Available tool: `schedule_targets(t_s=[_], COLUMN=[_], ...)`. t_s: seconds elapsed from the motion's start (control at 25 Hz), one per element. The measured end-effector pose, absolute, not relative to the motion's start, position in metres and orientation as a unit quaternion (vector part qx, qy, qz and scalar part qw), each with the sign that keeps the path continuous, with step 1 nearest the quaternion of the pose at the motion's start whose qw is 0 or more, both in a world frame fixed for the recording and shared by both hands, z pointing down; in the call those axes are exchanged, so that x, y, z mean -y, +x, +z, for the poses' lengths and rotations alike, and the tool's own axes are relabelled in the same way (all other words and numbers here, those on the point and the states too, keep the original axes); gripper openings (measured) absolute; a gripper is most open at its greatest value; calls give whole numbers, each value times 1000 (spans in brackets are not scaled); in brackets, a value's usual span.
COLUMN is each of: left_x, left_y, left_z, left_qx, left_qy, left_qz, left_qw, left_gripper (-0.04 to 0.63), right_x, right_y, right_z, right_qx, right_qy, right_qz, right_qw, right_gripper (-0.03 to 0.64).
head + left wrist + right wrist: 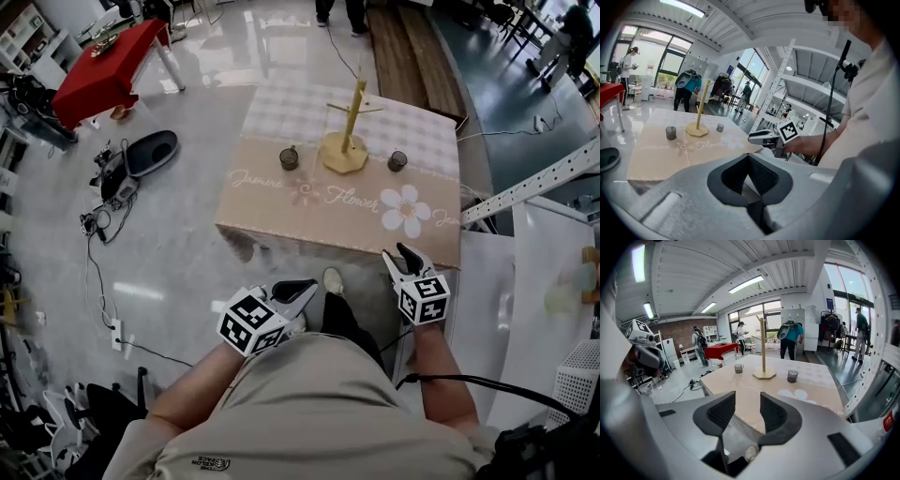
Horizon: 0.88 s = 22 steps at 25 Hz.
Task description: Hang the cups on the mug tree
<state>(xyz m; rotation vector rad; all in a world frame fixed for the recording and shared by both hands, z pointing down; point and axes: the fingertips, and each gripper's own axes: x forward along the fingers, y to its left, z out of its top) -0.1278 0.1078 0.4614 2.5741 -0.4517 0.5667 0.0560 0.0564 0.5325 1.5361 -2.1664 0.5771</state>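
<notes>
A pale wooden mug tree (349,131) stands upright mid-table on the flowered cloth (281,202). One dark cup (289,157) sits to its left and another (397,160) to its right, both on the cloth. Both grippers hover short of the table's near edge, well away from the cups. My left gripper (298,291) has its jaws closed together with nothing in them (749,158). My right gripper (405,258) stands open and empty (747,401). The right gripper view shows the tree (763,362) and both cups (738,368) (792,376) ahead.
A red table (108,70) stands far left. Cables and equipment (122,173) lie on the floor at the left. A white shelf unit with a perforated metal rail (534,187) stands close on the right. People stand in the background.
</notes>
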Motion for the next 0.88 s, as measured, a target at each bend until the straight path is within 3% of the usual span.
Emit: schedule_targets(t_s=[0.56, 0.88], left_x=[2, 35], left_y=[-81, -70], left_z=[458, 465], left_qx=[250, 294], left_qy=[909, 891], left_qz=[219, 227], left_qw=[251, 261], left_gripper=[8, 8], right_x=[133, 200], right_y=[166, 189], right_z=[608, 656], right_qx=[755, 739], right_qy=[570, 576], right_qz=[224, 256], right_qw=[233, 238], right_gripper=[285, 337])
